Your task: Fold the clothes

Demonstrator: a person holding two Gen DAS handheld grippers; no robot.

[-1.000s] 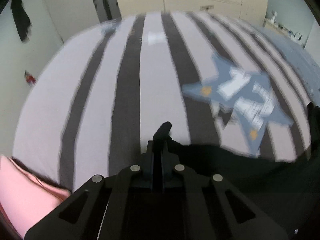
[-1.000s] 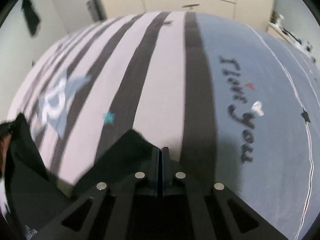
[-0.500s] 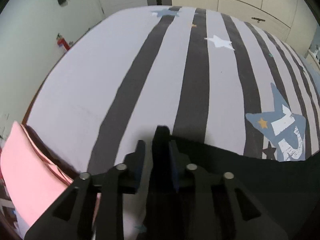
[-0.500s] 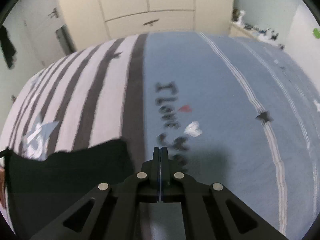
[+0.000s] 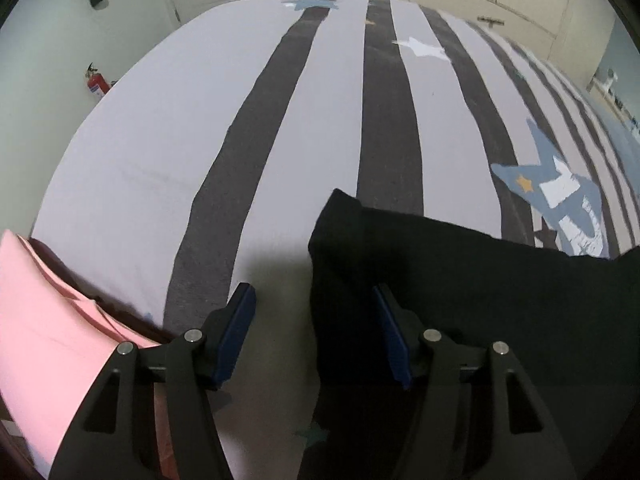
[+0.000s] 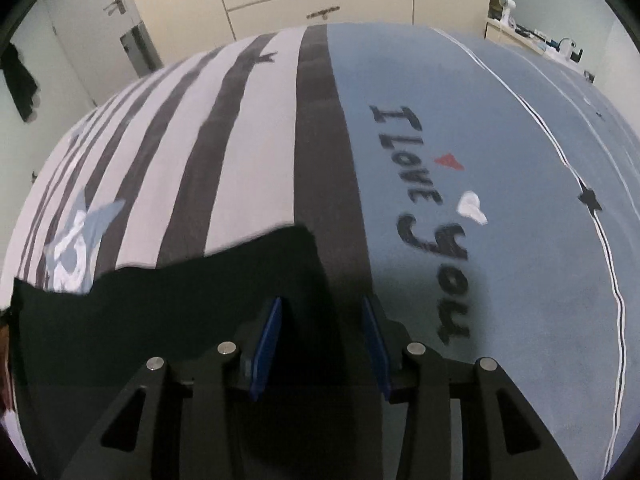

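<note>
both claws just let go. left gripper (image 5: pixel 314 334) has its jaws wide apart now; half a second ago they were pinched on the left corner of the black garment (image 5: pixel 460 280). that corner now lies loose between the pads, slightly rumpled, with the cloth's left edge running up between the jaws. right gripper (image 6: pixel 320 344) also stands apart, where it was clamped shut before; the garment's right corner (image 6: pixel 296 248) sits in front of it, between the blue pads. nothing is held by either one.

garment lies flat on the bed (image 5: pixel 280 140) at its near edge, spread sideways across the stripes, far edge reaching just short of the blue star print (image 5: pixel 560 208) on the bed. pink cloth (image 5: pixel 44 320) is off the bed's near-left corner, apart from the black piece. past the garment the bed is bare stripes, then blue with "i love you" lettering (image 6: pixel 424 220) to the right.

reading: a lay-down or a fold stroke just ended. cannot tell how many layers the garment has, so fold count is unclear.
</note>
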